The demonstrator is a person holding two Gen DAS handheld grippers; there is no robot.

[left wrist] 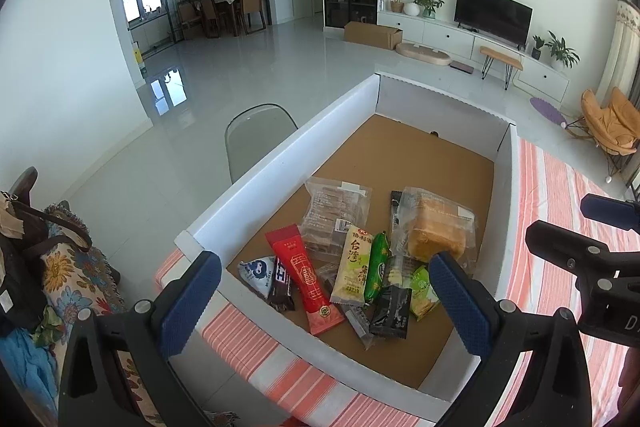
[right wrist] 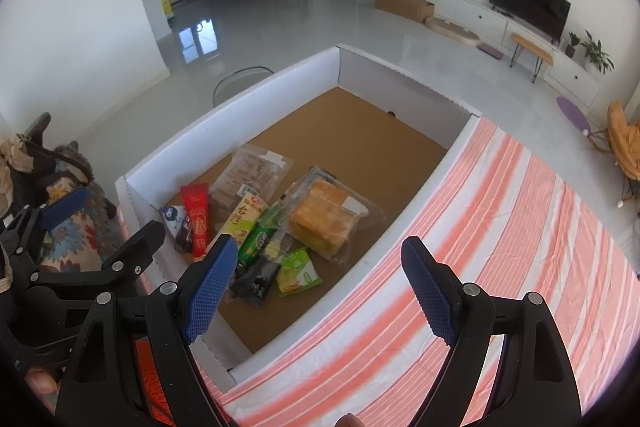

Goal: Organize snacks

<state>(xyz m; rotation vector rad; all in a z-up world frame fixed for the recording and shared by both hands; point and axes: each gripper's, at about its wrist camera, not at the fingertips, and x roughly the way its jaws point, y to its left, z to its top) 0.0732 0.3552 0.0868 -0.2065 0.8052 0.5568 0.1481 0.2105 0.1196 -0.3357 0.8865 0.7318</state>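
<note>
Snacks: a loose heap (left wrist: pixel 352 263) is seen at the near-left end of the box (left wrist: pixel 280 147), packets overlapping and crossing; the far half of the floor is left bare.
Box: shallow, with white walls and a brown cardboard floor; it is set on a table (right wrist: pixel 500 227) covered by a cloth striped in coral and white.
Left tongs (left wrist: pixel 326 301): held wide above the near edge of the heap, nothing gripped.
Right tongs (right wrist: pixel 320 289): also spread wide and empty, held over the right wall of the box and the cloth.
Stage: it cannot be settled whether the heap is awaiting sorting or has been gathered here already; both readings fit.
Handling well, as judged: one packet at a time would best be taken from the top layer, gripped across its narrow width near a sealed end, so the neighbours are not dragged along.
Bread (left wrist: pixel 436 231): soft slices in a clear, crinkly bag; it would be crushed by a hard squeeze.
Red stick (left wrist: pixel 306 277): long, flat, glossy foil; likely slippery.
Green tube (left wrist: pixel 377 265): round and prone to rolling.
Clear wafer pack (left wrist: pixel 334 209): flat and stiff, partly buried under others.
Small dark sachets (left wrist: pixel 390 311): thin and low, hard to get under.
</note>
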